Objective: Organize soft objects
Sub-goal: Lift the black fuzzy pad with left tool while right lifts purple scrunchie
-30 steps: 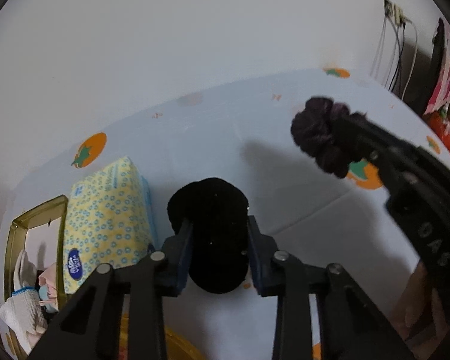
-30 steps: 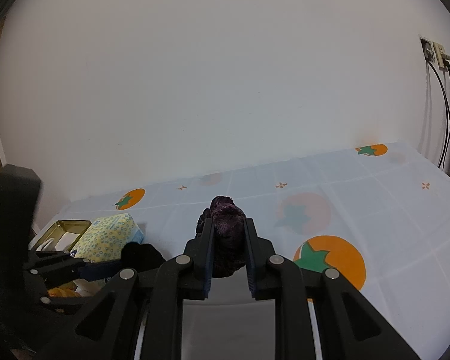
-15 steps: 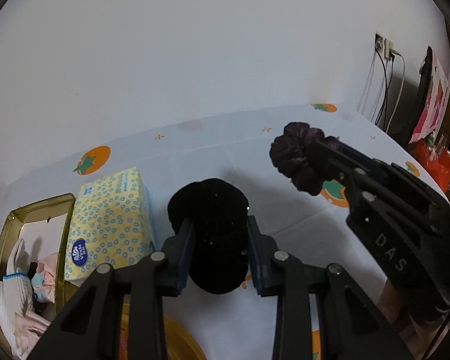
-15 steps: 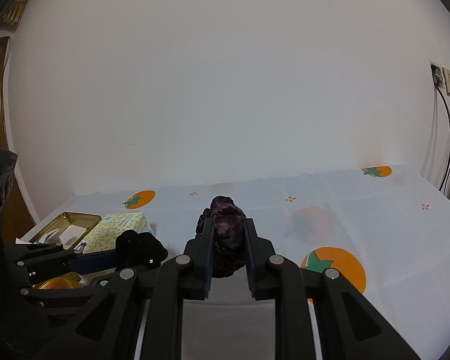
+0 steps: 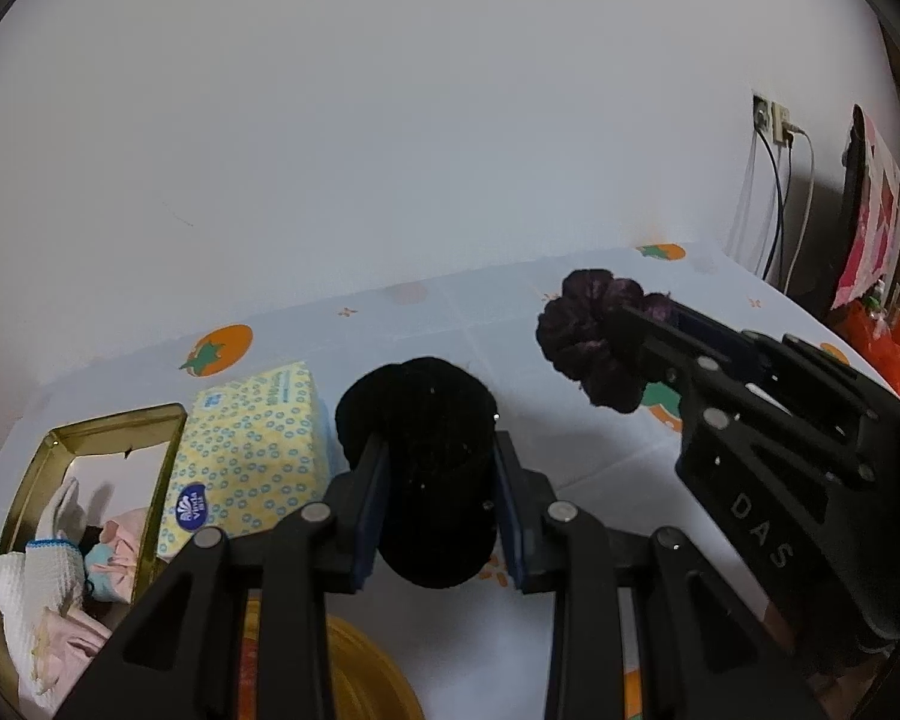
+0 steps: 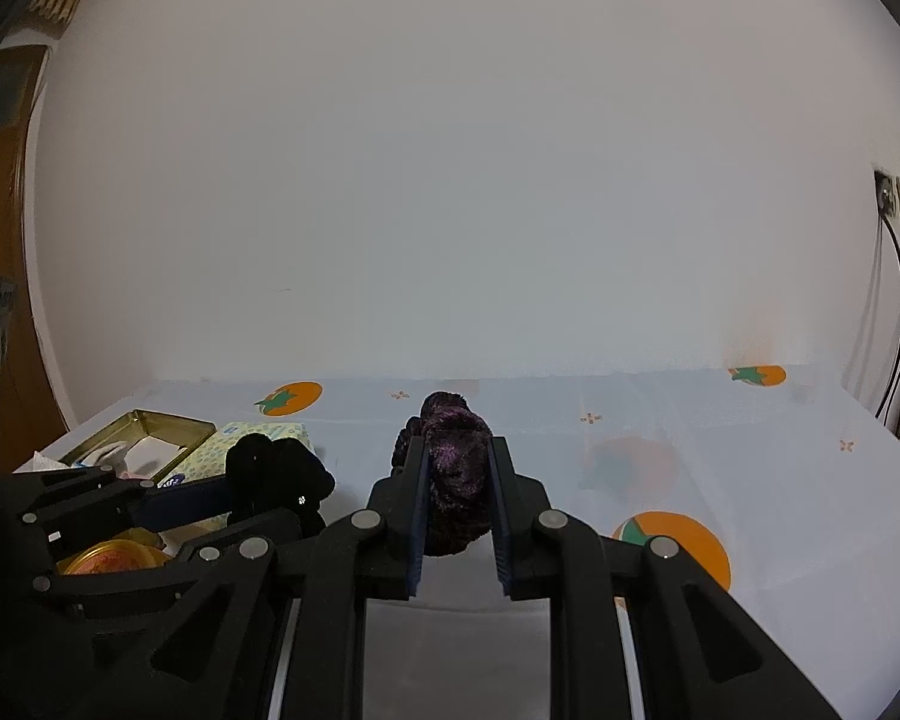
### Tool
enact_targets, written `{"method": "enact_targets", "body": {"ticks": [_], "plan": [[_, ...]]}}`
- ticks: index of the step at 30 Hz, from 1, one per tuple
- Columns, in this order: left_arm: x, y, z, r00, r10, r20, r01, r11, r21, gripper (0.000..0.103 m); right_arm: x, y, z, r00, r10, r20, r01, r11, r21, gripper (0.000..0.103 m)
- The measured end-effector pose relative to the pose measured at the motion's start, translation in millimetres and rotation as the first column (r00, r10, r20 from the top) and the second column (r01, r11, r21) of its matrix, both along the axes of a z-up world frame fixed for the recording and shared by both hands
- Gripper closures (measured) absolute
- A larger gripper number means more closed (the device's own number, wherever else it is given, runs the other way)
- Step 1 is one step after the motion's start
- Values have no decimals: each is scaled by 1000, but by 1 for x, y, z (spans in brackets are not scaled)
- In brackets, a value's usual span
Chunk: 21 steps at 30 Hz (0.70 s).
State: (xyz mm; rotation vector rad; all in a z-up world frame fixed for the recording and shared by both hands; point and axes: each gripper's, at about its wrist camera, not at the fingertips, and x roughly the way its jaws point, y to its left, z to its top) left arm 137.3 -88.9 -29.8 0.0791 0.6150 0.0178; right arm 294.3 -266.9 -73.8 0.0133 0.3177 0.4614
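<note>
Both scrunchies gripped and held above the table, neither yet stowed.

Your left gripper (image 5: 438, 498) is clamped on the black scrunchie (image 5: 432, 450); your right gripper (image 6: 457, 495) is clamped on the purple scrunchie (image 6: 455, 474). Both are raised off the tablecloth (image 6: 750, 456). The gold tin (image 5: 114, 438), already part-filled with cloth items, sits at the table's left edge, touching the tissue pack (image 5: 252, 450). Risk, as a judgement: the tin looks crowded, so a scrunchie released over its rim may roll out. The two grippers are near each other; converging on the tin together may cause collision. Soft fabric may also snag on a pad at release.
</note>
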Motion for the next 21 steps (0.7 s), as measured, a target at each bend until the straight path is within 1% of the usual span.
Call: {"method": "enact_targets", "body": {"ticks": [8, 14, 21], "plan": [[-8, -2, 0, 1000, 1, 31, -1, 1000, -3, 72, -6, 2, 0, 1000, 1, 28, -1, 1000, -9, 83], [-15, 1, 5, 997, 11, 82, -11, 1000, -1, 72, -10, 5, 2, 999, 5, 50, -4, 1000, -16, 83], [-20, 7, 7, 993, 18, 113, -16, 1000, -20, 72, -15, 6, 2, 997, 5, 72, -4, 1000, -21, 83]]}}
